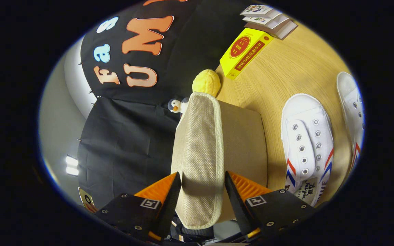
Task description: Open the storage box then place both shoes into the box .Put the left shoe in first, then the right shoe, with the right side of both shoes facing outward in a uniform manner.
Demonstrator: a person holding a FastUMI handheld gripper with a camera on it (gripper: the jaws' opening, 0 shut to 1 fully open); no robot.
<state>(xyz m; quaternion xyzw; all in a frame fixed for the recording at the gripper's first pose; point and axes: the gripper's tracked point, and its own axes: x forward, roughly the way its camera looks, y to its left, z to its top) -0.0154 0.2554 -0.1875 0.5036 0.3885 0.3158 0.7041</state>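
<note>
Gripper view: box lid (200,153) between claw (202,186) fingers.

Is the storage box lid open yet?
Partly: the lid stands lifted off the box, pinched between the gripper fingers.

Single fisheye camera mounted on the gripper (202,186), facing forward along its two fingers, view rolled sideways, very close to the beige fabric lid (200,150) between the jaws, wooden tabletop (286,75) and booth wall beyond.
</note>
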